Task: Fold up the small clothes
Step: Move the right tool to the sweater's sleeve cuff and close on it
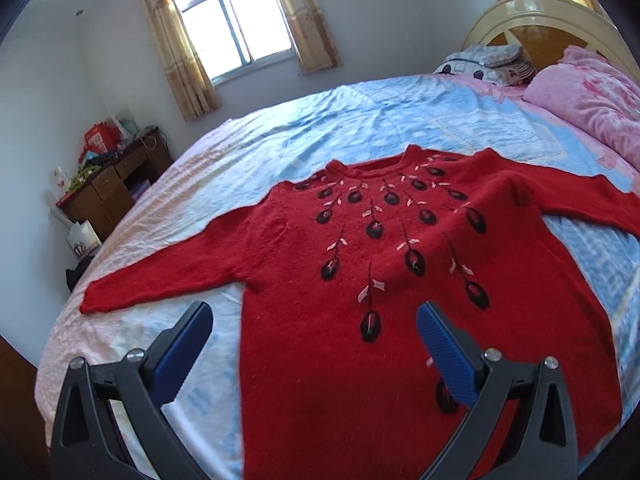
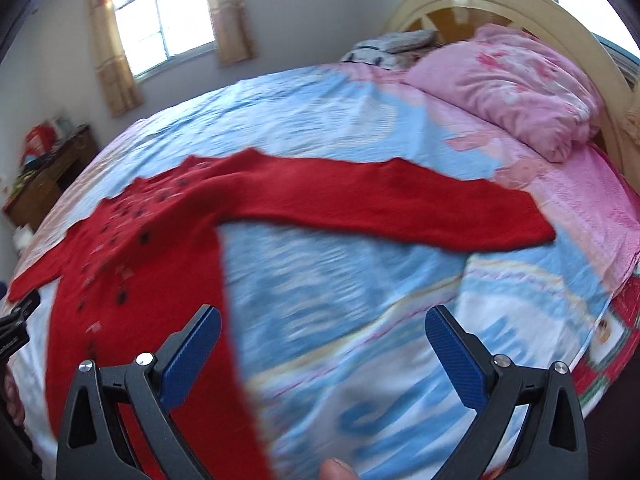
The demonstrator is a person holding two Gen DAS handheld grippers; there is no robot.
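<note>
Two grippers hovering above bed (image 1: 280, 120), jaws wide apart, gripping nothing: left gripper (image 1: 314, 322) over sweater's lower body, right gripper (image 2: 322, 326) over bare sheet beside its side edge. Red knit sweater (image 1: 360, 248) lying flat, face up, sleeves spread. Likely handling soft, floppy, stretchy, light; probably best pinching right sleeve cuff (image 2: 532, 224) or hem corners, both layers together.

Both wrist views look down bed (image 1: 280, 128), sharing sweater (image 1: 360, 280).
</note>
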